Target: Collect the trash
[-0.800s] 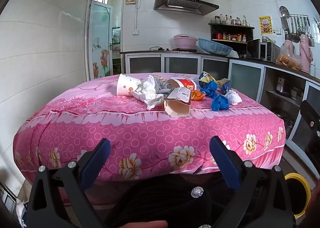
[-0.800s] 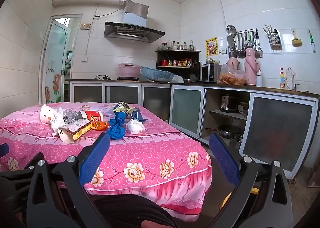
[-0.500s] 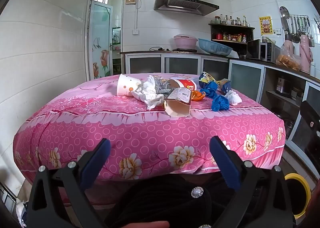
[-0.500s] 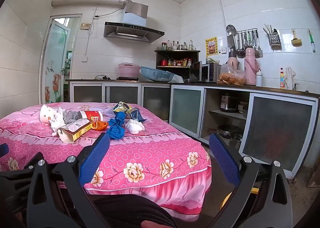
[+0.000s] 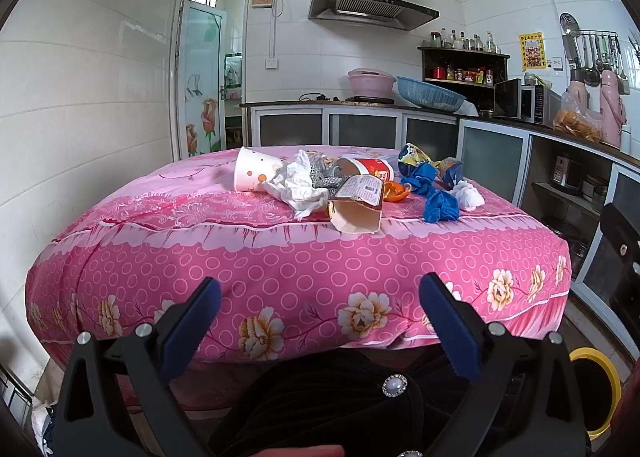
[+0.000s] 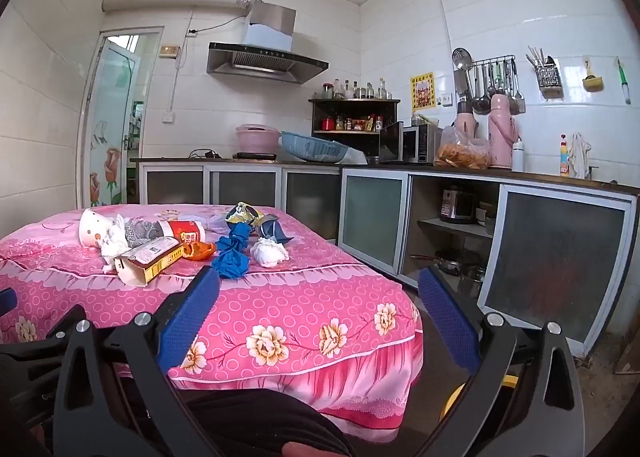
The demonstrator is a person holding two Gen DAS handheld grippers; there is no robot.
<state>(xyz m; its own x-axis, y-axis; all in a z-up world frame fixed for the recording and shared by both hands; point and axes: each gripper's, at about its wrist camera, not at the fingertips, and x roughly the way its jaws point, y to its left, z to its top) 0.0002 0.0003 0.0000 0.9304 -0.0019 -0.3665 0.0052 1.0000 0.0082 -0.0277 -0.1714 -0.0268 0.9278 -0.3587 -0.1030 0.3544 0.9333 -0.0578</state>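
Here both grippers' jaws gape wide, holding nothing.

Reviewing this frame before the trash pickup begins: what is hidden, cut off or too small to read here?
- Yellow-rimmed bin: cut off by the left gripper in the left wrist view; the right gripper hides most of it in the right wrist view. Contents unseen.
- Carton: label print too small in both views.
- Silvery wrapper: mostly behind the crumpled tissue, left wrist view.
- Table under the pink cloth: fully covered.
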